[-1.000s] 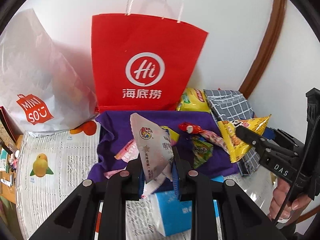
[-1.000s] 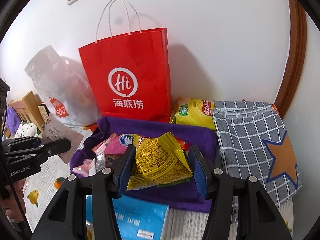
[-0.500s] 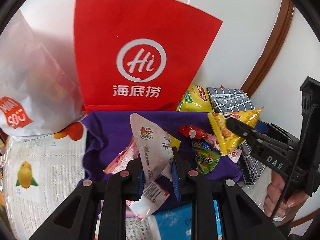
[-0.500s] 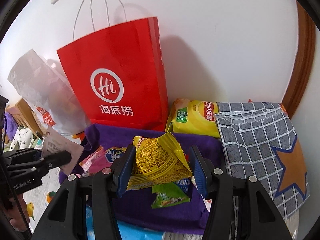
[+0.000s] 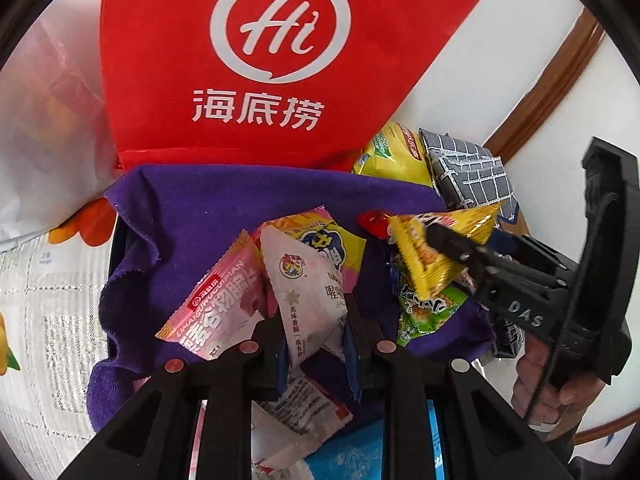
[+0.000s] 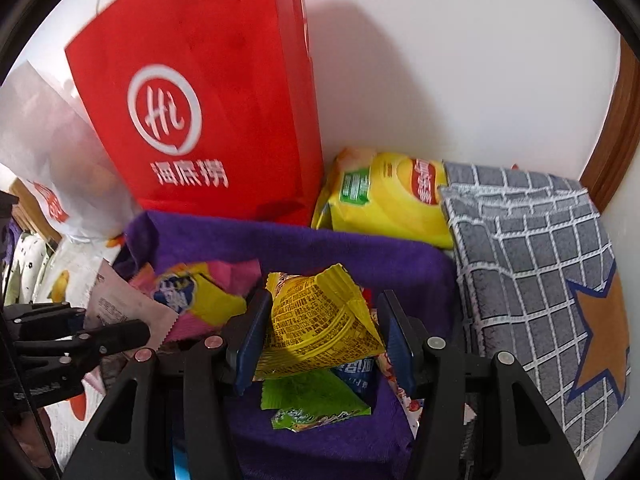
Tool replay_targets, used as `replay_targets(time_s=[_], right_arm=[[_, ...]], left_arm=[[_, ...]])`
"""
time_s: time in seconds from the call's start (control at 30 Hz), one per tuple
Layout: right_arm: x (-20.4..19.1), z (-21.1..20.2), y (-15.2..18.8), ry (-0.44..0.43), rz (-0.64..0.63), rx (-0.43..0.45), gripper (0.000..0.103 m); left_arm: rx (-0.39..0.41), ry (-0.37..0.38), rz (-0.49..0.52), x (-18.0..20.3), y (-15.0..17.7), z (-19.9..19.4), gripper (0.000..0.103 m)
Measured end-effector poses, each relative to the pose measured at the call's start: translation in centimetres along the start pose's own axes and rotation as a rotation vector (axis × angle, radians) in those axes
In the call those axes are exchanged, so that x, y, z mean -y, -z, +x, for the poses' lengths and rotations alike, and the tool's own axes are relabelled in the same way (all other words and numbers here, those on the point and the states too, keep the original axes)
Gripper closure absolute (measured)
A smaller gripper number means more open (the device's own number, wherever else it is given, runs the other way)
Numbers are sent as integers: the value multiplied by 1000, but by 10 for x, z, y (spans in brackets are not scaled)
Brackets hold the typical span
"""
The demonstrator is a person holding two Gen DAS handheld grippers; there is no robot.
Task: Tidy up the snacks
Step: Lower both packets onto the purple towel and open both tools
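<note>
Jaws pinching packets — white packet [image 5: 308,300] upright, yellow packet [image 6: 316,328] apex-up

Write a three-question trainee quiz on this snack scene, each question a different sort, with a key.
1. True or false: the left gripper is empty.
2. The right gripper holds: A) green packet B) yellow triangular snack packet C) Lay's chip bag
3. Fill in: the loose snacks lie on a ____ cloth in front of the red Haidilao bag.

Key:
1. False; it grips a white triangular snack packet.
2. B
3. purple
</note>
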State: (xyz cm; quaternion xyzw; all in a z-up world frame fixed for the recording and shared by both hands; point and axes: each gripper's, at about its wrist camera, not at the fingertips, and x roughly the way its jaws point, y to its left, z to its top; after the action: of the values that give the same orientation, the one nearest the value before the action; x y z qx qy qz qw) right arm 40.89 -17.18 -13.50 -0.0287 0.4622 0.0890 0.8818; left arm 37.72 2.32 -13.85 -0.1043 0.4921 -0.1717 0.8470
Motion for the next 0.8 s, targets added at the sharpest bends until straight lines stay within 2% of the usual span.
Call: replay_targets(time_s=[0.23, 0.6, 0.8], right_arm=[[-9, 15, 7, -26, -42, -36, 49], [5, 19, 7, -33, -6, -54, 47], [3, 13, 5, 18, -18, -20, 46]], left_arm=[[-4, 11, -1, 5, 1, 9, 81], [-8, 18, 0, 4, -2, 10, 79], [-13, 36, 3, 8, -4, 12, 69]])
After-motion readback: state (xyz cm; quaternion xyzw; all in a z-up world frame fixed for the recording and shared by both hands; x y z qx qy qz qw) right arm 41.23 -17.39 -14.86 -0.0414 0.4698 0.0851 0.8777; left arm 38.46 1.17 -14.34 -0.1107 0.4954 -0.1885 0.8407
